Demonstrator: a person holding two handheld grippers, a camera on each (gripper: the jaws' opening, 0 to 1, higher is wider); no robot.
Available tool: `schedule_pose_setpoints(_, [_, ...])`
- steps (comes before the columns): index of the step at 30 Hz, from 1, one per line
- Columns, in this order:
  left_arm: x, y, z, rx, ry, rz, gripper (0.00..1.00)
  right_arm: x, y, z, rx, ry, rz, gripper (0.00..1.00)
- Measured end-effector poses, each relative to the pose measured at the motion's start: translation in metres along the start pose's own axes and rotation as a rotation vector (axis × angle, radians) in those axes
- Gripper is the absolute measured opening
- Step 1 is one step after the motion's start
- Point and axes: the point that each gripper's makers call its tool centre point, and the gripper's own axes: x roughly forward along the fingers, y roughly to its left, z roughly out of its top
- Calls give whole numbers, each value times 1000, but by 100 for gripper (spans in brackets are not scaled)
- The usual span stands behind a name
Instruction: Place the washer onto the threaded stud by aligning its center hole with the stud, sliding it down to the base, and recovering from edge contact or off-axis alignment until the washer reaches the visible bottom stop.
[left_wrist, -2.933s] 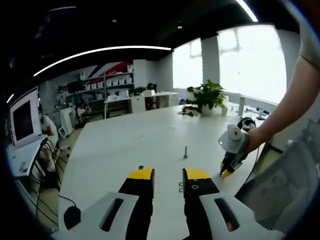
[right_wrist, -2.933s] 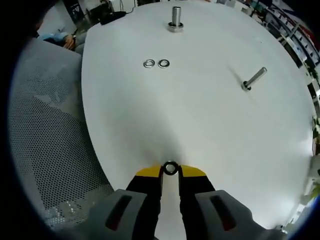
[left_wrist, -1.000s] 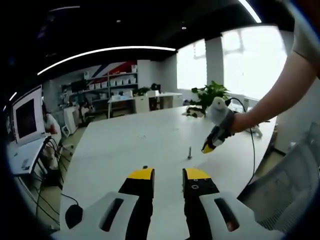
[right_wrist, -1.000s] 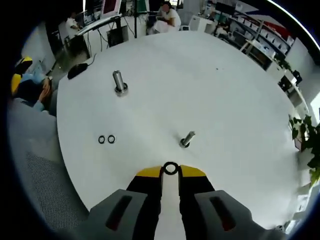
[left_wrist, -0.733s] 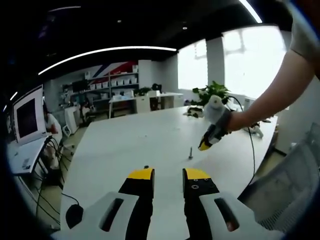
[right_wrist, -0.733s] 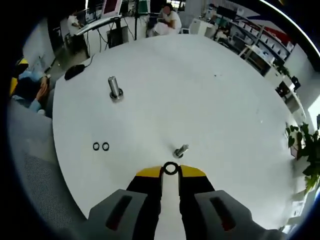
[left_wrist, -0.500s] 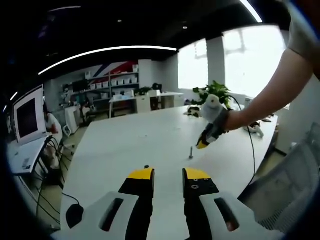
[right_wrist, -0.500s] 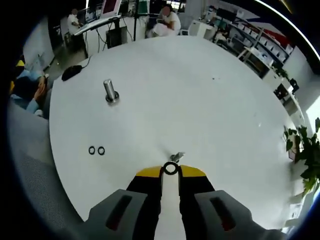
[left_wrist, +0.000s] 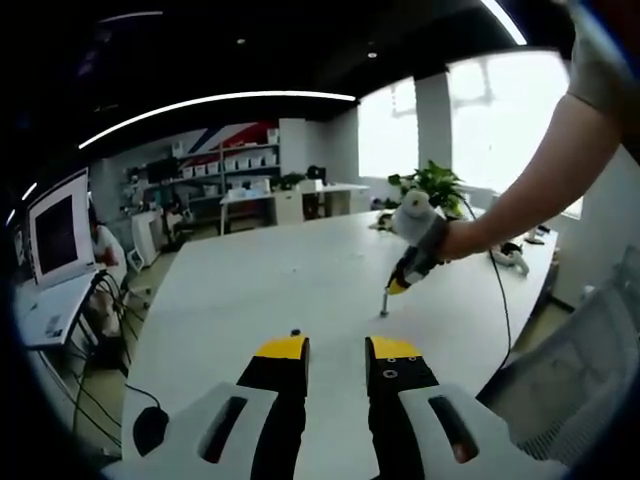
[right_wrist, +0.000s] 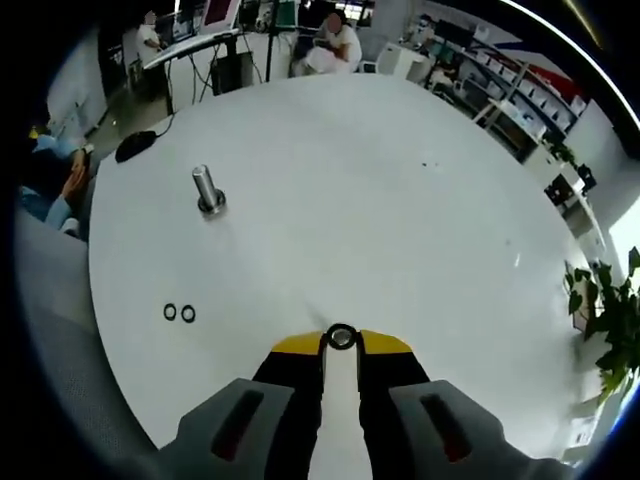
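In the right gripper view my right gripper (right_wrist: 341, 341) is shut on a small steel washer (right_wrist: 341, 337), held at the yellow tips over the white table (right_wrist: 400, 200). The thin threaded stud is hidden under the washer and jaws there. In the left gripper view the stud (left_wrist: 384, 305) stands upright on the table, and the right gripper (left_wrist: 397, 287), held by a hand, hangs tip-down just above its top. My left gripper (left_wrist: 337, 350) hovers low over the near table edge, open with nothing between its jaws.
A thicker metal post (right_wrist: 207, 190) stands at the left of the table, with two spare washers (right_wrist: 179, 313) lying nearer the edge. A black mouse (right_wrist: 135, 146) lies at the far-left rim. A potted plant (left_wrist: 432, 190) stands at the far end. People sit at desks beyond.
The right gripper has carried the washer from near the table edge across to the stud and now holds it right over the stud's top. The left gripper has stayed put.
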Motion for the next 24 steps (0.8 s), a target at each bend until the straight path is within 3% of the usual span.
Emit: schedule_pose_setpoints(24, [1, 0, -3, 0, 15, 1, 20, 13, -5, -5, 2, 40, 14, 14])
